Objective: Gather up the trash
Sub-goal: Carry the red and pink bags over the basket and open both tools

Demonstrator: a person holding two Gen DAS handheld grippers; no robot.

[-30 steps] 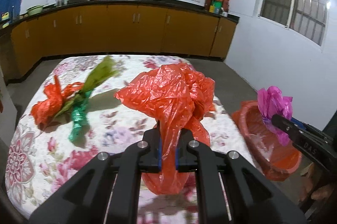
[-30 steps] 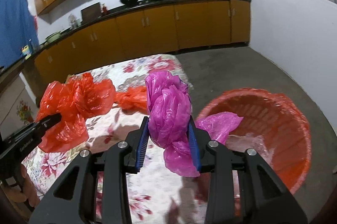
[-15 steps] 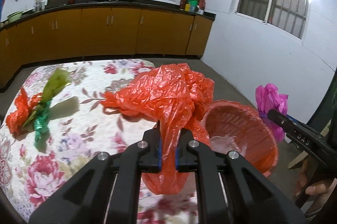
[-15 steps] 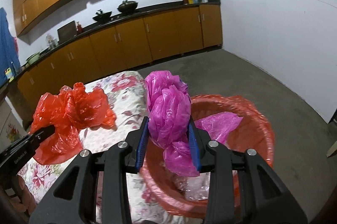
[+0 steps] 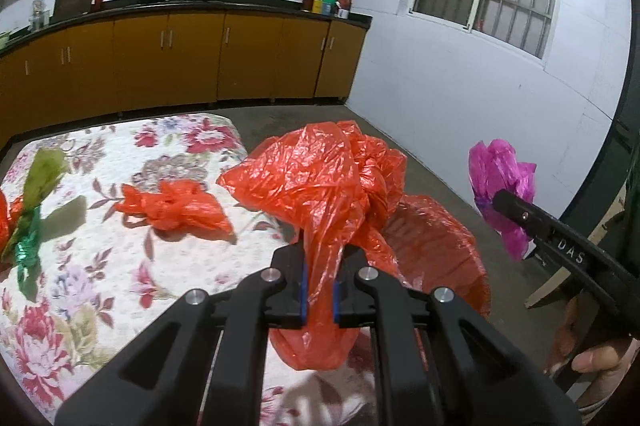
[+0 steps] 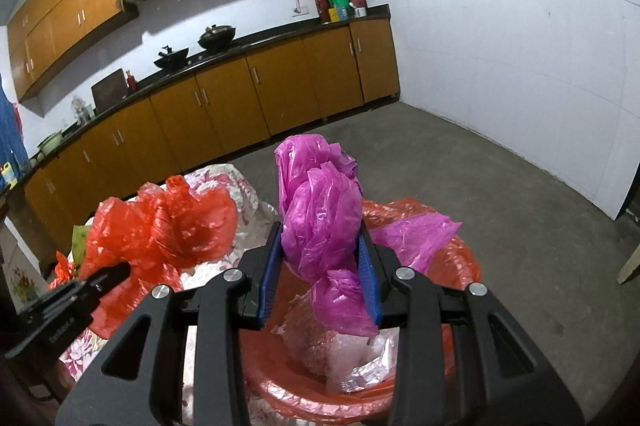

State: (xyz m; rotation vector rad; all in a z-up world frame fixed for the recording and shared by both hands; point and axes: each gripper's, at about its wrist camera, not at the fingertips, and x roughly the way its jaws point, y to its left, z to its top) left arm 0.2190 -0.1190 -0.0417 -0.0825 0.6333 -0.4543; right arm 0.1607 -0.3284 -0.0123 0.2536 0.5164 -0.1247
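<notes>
Over red basket (image 6: 460,378): right gripper (image 6: 320,290) clamps magenta bag (image 6: 320,226).

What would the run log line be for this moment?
left tool: shut on red bag | right tool: shut on pink bag, above red basket | table: red, green bags left

Floral bedspread (image 5: 120,266) with small red bag (image 5: 176,205), green bag (image 5: 28,226).

A basket (image 6: 460,238) stands on the floor just right of the table (image 5: 100,266), with crumpled wrapping (image 6: 344,354) inside it. On the table lie a small bag (image 5: 176,205) near its far right corner and a bundle of bags (image 5: 28,222) at its left edge. Cabinets (image 5: 192,57) line the far wall.
</notes>
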